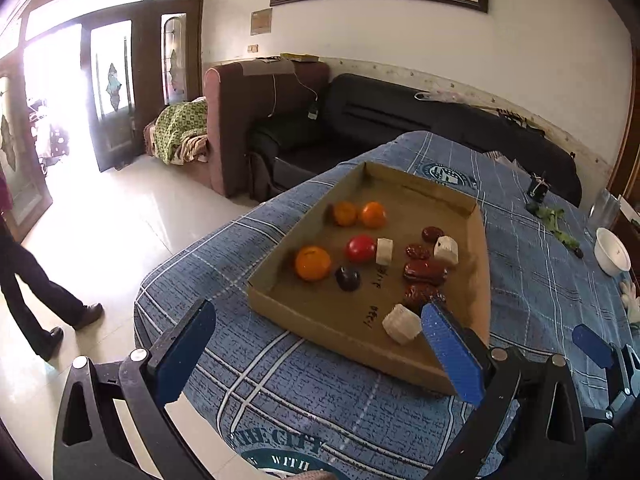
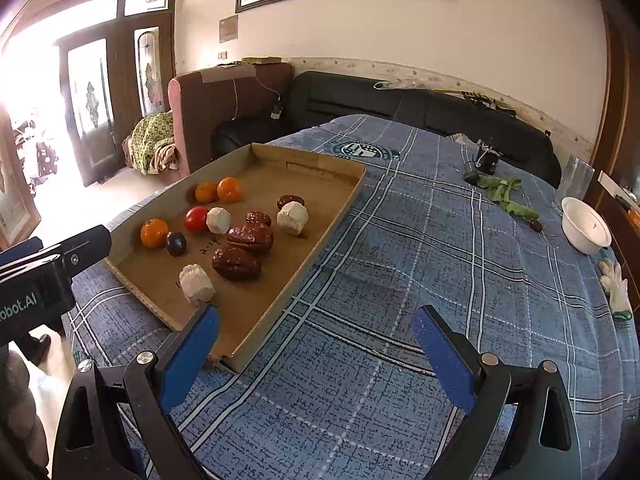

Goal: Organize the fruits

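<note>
Our left gripper point(image 1: 316, 344) and right gripper point(image 2: 316, 350) hang with jaws spread, empty, we judge poised to pick; fruits lie mixed in the cardboard tray point(image 2: 280, 264): oranges point(image 2: 230, 190) at eleven o'clock, dates point(image 2: 237, 263) centre; white bowl point(image 2: 586, 230) sits at three o'clock.

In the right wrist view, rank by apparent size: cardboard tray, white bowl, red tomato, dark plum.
1. Cardboard tray
2. White bowl
3. Red tomato
4. Dark plum, only slightly smaller than the tomato, so unsure.
</note>
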`<control>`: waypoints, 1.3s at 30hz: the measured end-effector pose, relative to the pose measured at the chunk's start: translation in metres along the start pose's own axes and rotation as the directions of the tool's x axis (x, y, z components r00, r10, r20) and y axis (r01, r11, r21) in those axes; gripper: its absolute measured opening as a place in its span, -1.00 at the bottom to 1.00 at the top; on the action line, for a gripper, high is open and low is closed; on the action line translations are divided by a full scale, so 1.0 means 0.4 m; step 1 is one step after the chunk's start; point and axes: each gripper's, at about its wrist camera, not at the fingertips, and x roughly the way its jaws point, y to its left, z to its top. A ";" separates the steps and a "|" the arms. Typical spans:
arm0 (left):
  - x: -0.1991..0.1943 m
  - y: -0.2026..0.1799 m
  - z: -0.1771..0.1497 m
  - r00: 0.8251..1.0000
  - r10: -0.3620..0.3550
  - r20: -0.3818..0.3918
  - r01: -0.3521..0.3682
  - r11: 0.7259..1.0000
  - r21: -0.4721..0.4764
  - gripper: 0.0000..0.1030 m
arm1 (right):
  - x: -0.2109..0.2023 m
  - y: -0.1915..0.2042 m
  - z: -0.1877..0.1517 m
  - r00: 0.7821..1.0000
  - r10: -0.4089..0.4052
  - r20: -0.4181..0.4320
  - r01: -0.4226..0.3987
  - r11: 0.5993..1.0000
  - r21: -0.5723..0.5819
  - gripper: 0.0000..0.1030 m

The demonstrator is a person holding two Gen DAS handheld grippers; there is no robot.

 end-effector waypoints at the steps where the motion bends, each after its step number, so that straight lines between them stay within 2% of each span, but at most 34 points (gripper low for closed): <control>1: -0.001 -0.001 0.000 1.000 -0.002 -0.001 0.002 1.000 0.002 1.00 | 0.000 -0.001 -0.001 1.000 0.000 -0.002 0.000 1.000 0.003 0.94; 39: -0.003 -0.035 -0.026 0.997 -0.055 -0.053 0.056 0.998 0.035 1.00 | 0.006 -0.017 -0.018 0.999 -0.013 -0.037 0.014 1.000 0.016 0.94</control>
